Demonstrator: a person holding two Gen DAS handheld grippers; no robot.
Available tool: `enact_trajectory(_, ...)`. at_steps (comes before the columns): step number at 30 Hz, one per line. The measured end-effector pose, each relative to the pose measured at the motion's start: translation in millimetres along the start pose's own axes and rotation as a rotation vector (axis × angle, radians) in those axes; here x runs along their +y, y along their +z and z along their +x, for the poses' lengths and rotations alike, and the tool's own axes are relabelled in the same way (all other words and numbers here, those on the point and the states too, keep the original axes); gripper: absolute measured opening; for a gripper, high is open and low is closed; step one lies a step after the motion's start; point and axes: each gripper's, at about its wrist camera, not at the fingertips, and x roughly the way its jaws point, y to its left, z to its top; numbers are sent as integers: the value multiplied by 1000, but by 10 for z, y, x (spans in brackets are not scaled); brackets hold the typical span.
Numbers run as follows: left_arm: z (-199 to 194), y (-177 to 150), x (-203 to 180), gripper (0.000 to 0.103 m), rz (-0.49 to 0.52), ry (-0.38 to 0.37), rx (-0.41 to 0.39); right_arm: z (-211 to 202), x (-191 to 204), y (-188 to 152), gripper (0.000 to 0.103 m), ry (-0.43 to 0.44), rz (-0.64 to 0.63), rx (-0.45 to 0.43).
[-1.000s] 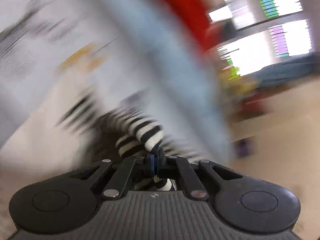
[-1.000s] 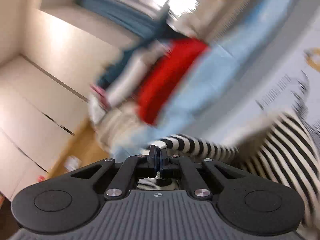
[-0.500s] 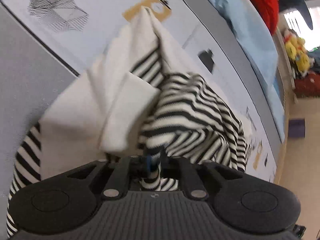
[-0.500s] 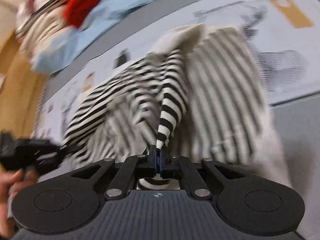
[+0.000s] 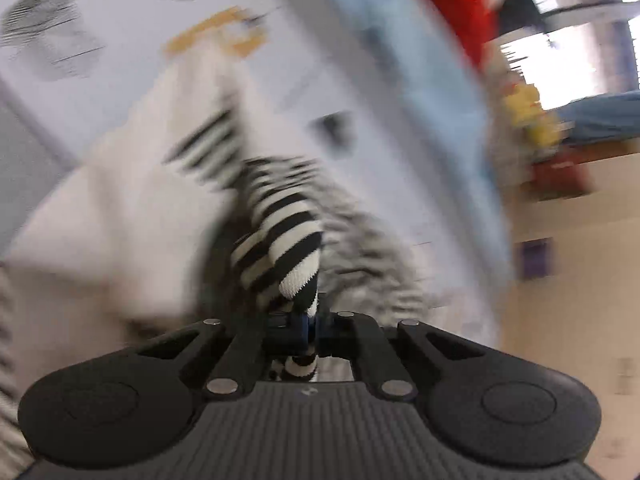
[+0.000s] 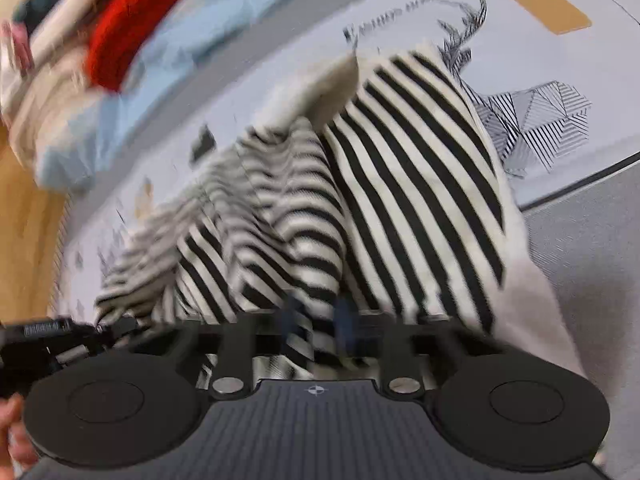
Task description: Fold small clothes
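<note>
A black-and-white striped garment [image 6: 400, 168] with a plain white part lies crumpled on a printed sheet [image 6: 552, 92]. In the left wrist view my left gripper [image 5: 308, 320] is shut on a striped fold of the garment [image 5: 280, 252], which stands up from the jaws. In the right wrist view my right gripper [image 6: 318, 324] has its jaws parted, with striped cloth lying between and under them. The left gripper also shows in the right wrist view [image 6: 52, 340] at the lower left, held by a hand. Both views are blurred by motion.
A pile of clothes lies at the far side: a red piece [image 6: 132, 28], light blue cloth [image 6: 208, 24] and beige cloth [image 6: 44, 96]. A grey cover [image 6: 592, 256] lies to the right. Wooden floor [image 6: 24, 240] shows at the left.
My right gripper has opened and let go of the striped edge it held. My left gripper keeps its hold and has swung upward, so the room shows again.
</note>
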Motion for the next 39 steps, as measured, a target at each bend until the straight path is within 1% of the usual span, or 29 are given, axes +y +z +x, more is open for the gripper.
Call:
enact_trajectory(2,-118,35,-70,2,7,-139,-42,-168,-12,36,1,100,68,-124)
enact_trajectory(3,-171,52,-89,2,15,-169,-61,-314,-8,56,1,179,97,-216)
enact_trajectory(4,-207,72,-81,3,20,-174,-71,-430,3,73,1,230,100,-286)
enact_trajectory(5,-206,90,-48,3,14,-148,-63,-537,31,81,1,251,85,-344)
enact_trajectory(6,-173,107,9,3,2,-89,-36,-614,46,77,1,255,70,-384)
enact_trajectory(7,-107,115,86,3,-7,15,9,-642,36,76,1,241,66,-395)
enact_trajectory(8,-40,107,164,3,-14,123,46,-634,6,82,1,197,72,-373)
enact_trajectory(9,21,91,266,3,-33,233,77,-546,-21,95,1,110,74,-309)
enact_trajectory(10,57,77,360,7,-62,301,91,-398,-69,93,1,-14,70,-208)
enact_trajectory(11,74,79,421,10,-80,328,105,-257,-133,65,1,-125,74,-118)
enact_trajectory(12,72,89,421,13,-76,338,108,-124,-242,7,1,-207,107,-41)
enact_trajectory(13,61,100,371,23,-48,346,100,-65,-316,-27,1,-216,148,-13)
enact_trajectory(14,37,114,270,30,5,364,76,-63,-327,-41,2,-205,172,-15)
enact_trajectory(15,1,120,176,43,54,381,48,-102,-260,-20,4,-200,149,-38)
enact_trajectory(16,-29,121,64,51,115,400,10,-155,-173,8,6,-192,107,-78)
enact_trajectory(18,-77,104,-116,56,214,414,-47,-308,23,35,6,-202,8,-199)
enact_trajectory(20,-99,81,-247,56,295,397,-95,-414,196,0,6,-214,-81,-292)
enact_trajectory(22,-153,20,-334,55,359,335,-122,-431,313,4,6,-161,-161,-326)
enact_trajectory(25,-114,-71,-510,53,471,279,-115,-342,431,-45,6,-49,-229,-264)
enact_trajectory(27,29,-86,-450,51,454,255,-20,-213,462,-50,6,-3,-247,-165)
enact_trajectory(28,150,-80,-348,45,410,296,54,-139,463,-101,6,-6,-254,-116)
enact_trajectory(29,252,-77,-230,42,371,363,100,-53,444,-116,6,-34,-258,-62)
enact_trajectory(31,378,-65,-53,14,345,480,140,117,347,-149,6,-161,-252,39)
enact_trajectory(32,405,-56,-28,12,353,505,146,189,279,-166,4,-231,-249,76)
enact_trajectory(33,403,-51,-46,12,360,500,144,221,219,-167,4,-264,-248,90)
enact_trajectory(35,357,-49,-146,14,381,472,120,196,216,-116,4,-250,-236,81)
enact_trajectory(37,283,-53,-224,25,406,403,83,81,284,-94,5,-207,-249,21)
enact_trajectory(38,275,-57,-249,27,414,376,79,35,304,-90,5,-184,-254,-5)
enact_trajectory(39,289,-82,-262,28,420,380,89,19,311,-62,5,-172,-251,-22)
